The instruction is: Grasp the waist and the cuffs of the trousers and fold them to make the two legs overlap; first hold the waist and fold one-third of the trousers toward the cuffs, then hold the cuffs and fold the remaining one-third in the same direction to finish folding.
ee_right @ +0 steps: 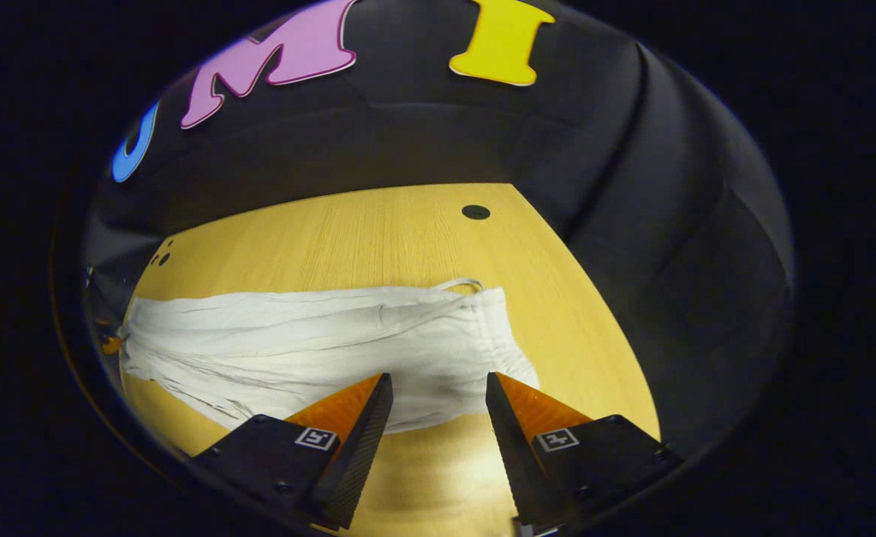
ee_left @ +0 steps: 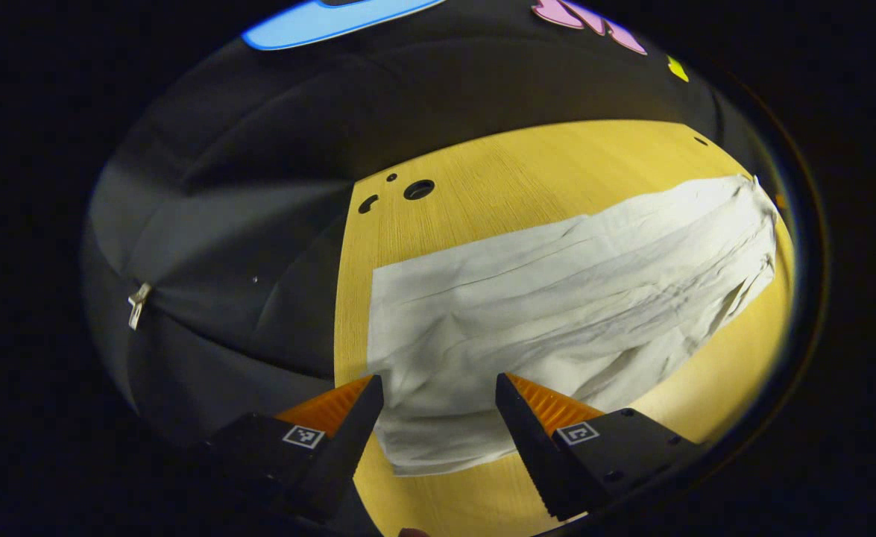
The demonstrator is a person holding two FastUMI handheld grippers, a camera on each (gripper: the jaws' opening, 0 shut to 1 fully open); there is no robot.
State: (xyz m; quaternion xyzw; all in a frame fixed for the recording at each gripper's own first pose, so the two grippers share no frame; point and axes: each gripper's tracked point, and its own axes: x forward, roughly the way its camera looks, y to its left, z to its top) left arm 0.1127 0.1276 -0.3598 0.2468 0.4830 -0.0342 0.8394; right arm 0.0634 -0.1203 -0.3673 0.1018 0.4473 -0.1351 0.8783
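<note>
With both the left gripper (ee_left: 439, 391) and the right gripper (ee_right: 438, 391) gaping, holding nothing, and the trousers (ee_left: 557, 291) flat on the table (ee_left: 482, 179) just ahead of the fingertips, we should pinch cuff and waist edges together, lifting evenly.

My left camera looks down close over the trousers' (ee_left: 557, 291) cuffs; my right faces their waist. Both share the table (ee_right: 408, 231).
</note>
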